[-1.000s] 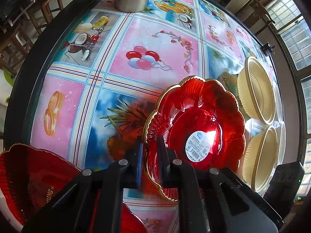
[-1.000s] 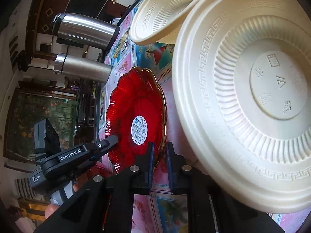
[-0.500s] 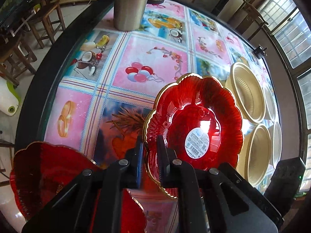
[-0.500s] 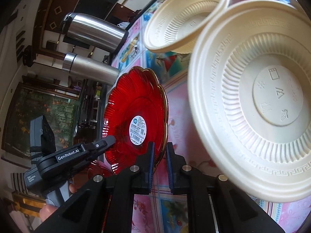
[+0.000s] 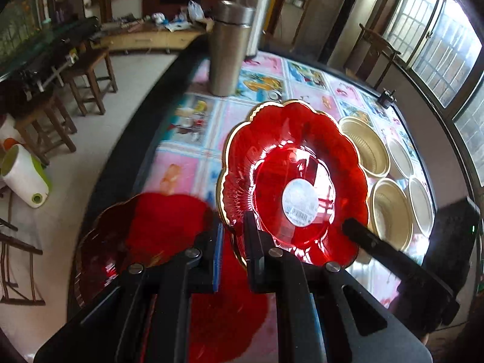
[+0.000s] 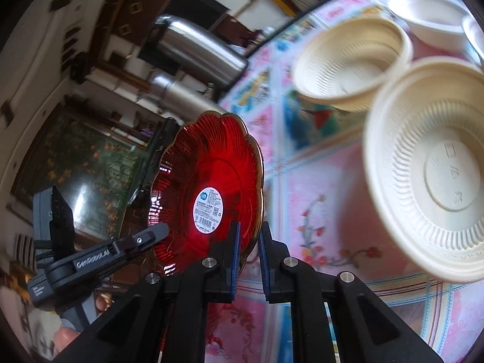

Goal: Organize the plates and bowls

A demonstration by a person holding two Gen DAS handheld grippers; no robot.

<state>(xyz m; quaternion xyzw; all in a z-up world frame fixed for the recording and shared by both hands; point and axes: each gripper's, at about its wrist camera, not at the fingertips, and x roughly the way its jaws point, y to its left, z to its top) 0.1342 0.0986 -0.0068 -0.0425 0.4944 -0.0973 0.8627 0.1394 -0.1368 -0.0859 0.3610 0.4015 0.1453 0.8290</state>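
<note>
In the left wrist view, the left gripper point(image 5: 231, 239) has its fingers nearly closed, pinching the gold-edged rim of a red scalloped plate point(image 5: 292, 181) that is raised clear of the tabletop point(image 5: 266, 72). The plate holds nothing; a white sticker point(image 5: 300, 201) sits at its centre. More red plates point(image 5: 145, 236) lie below at the near edge of the tabletop. Four empty cream bowls point(image 5: 364, 148) sit together toward the right edge, and a steel flask point(image 5: 230, 51) stands at the far edge.

In the right wrist view, the right gripper point(image 6: 248, 242) grips the opposite rim of the same red scalloped plate point(image 6: 211, 187), fingers almost shut. Empty cream bowls point(image 6: 429, 169) rest on the tabletop point(image 6: 326, 196) to the right.
</note>
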